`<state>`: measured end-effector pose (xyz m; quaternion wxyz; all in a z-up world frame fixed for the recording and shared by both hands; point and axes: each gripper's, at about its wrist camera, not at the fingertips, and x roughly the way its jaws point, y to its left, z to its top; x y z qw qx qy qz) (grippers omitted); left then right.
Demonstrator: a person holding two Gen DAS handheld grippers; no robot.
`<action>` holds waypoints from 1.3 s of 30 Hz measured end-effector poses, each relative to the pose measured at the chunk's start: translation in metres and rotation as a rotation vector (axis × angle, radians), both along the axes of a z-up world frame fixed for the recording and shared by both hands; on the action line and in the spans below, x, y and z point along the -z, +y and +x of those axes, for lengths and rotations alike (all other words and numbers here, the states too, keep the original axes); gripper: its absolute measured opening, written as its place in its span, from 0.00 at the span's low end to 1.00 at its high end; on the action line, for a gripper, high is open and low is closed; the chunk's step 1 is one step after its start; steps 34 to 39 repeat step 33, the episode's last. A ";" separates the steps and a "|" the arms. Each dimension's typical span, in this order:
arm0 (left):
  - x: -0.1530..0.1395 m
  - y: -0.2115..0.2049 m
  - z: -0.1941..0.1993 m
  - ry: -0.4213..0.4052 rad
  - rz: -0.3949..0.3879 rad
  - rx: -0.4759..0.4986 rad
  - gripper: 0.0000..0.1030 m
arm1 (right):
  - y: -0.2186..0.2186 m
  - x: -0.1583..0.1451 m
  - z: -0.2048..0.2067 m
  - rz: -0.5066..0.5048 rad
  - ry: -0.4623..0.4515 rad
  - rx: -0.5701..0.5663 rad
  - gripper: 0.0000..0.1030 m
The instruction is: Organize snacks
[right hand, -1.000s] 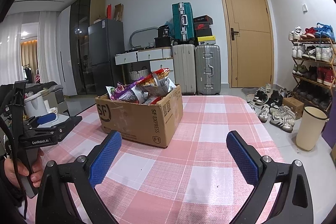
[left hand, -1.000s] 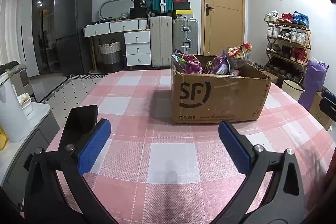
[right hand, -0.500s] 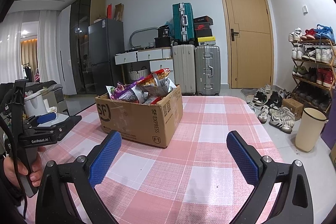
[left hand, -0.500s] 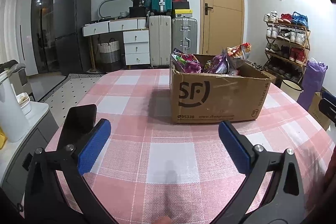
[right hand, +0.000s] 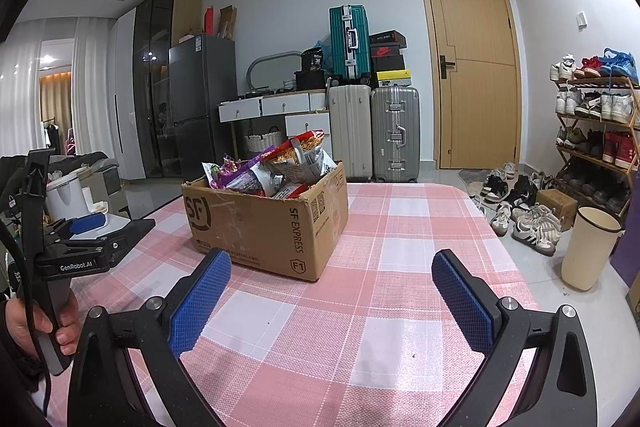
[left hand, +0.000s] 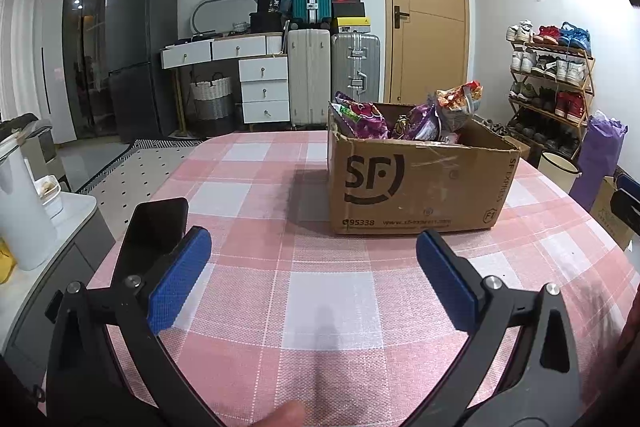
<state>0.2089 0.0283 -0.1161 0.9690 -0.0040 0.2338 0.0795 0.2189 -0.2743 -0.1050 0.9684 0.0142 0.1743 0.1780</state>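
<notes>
A brown cardboard box (left hand: 416,183) marked SF stands on the pink checked tablecloth (left hand: 320,291), heaped with purple, red and silver snack bags (left hand: 404,117). My left gripper (left hand: 312,267) hovers open just short of the box's front face, nothing between its blue pads. From the right wrist view the same box (right hand: 272,223) sits ahead and left, snack bags (right hand: 280,167) poking out the top. My right gripper (right hand: 330,283) is open and empty above the cloth, near the box's right corner. The left gripper's body (right hand: 76,251) shows at the left edge, held by a hand (right hand: 60,323).
A black phone (left hand: 156,231) lies on the table's left side by my left finger. Left of the table is a counter with a white kettle (left hand: 20,211). Right of it stand a cream bin (right hand: 588,247), loose shoes (right hand: 532,223) and a shoe rack (left hand: 548,95). Suitcases (left hand: 332,71) line the back wall.
Almost nothing: both grippers stay open and nearly still. A fingertip has come into the bottom edge of the left wrist view.
</notes>
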 end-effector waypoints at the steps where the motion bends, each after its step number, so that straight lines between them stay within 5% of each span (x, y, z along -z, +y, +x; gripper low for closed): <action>1: 0.000 0.000 0.000 0.000 0.001 -0.008 0.99 | 0.000 0.000 0.000 0.000 0.001 0.000 0.99; 39: 0.003 0.001 0.001 0.004 0.008 -0.008 0.99 | 0.001 0.001 0.001 -0.006 0.002 0.001 0.99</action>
